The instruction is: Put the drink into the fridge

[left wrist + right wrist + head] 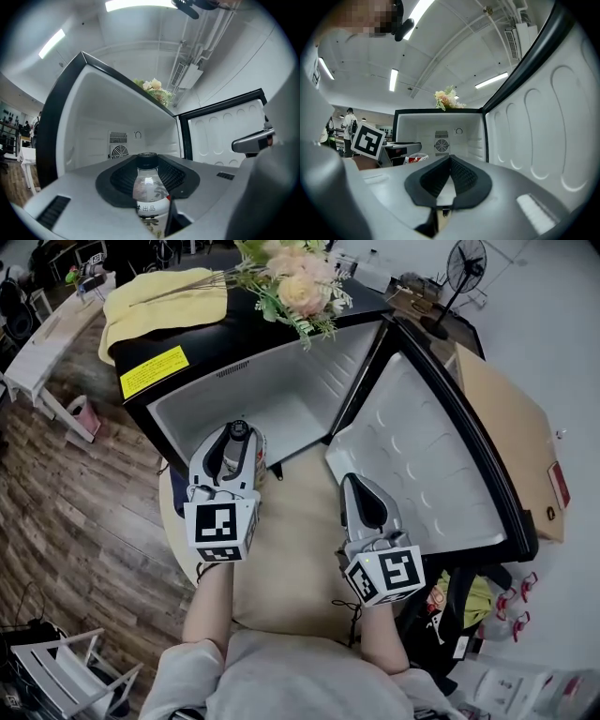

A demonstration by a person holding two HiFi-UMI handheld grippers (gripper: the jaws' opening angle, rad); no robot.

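**Left gripper** (150,180): clenched on the bottle (149,194). The bottle lies along the jaws with its dark cap past the tips, pointing toward the fridge. The pads grip the clear shoulder and white label.

**Bottle, location:** in the head view it sits at the near lip of the fridge (281,399), left of centre. Judged not yet inside.

**Right gripper** (450,161): jaws closed together with nothing between them. It hangs level with the left gripper, just beside the inner face of the door (422,456).

**Fridge:** black shell, white cavity that looks empty, and a fan grille (119,151) on the far wall. The door stands open to the right.

**On top of the fridge:** flowers (295,282) at the front edge and a yellow cloth (159,301) far left.

**Hazards, judged:**
- The bottle may slide forward out of the jaws. Cause: smooth plastic held lengthwise, with nothing behind the base.
- The cap may strike the fridge's left frame or lower lip. Cause: cap-first entry close to the opening's edge.
- The bottle may roll back out once let go. Cause: it is laid on its side on a smooth floor rather than stood up.
- The door may swing in on the arm. Cause: the right gripper, so close to it, nudges it.
- The flowers may be brushed off. Cause: the gripper is lifted too high on the way out.
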